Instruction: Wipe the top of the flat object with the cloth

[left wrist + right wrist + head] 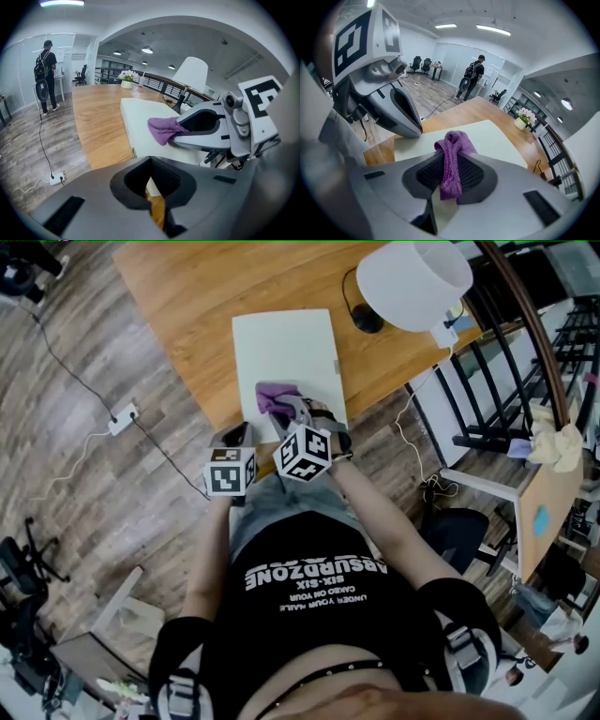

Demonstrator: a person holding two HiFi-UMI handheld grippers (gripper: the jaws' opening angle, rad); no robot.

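A white flat board lies on the wooden table. My right gripper is shut on a purple cloth over the board's near end. In the right gripper view the cloth hangs bunched between the jaws of that gripper, above the board. My left gripper hovers at the table's near edge, just left of the board, with nothing in its shut jaws. The left gripper view shows its own tips, the cloth and the board.
A lamp with a white shade and black base stands at the table's right. A flower pot sits at the far end. A railing and chair are to the right. A power strip lies on the floor; a person stands far off.
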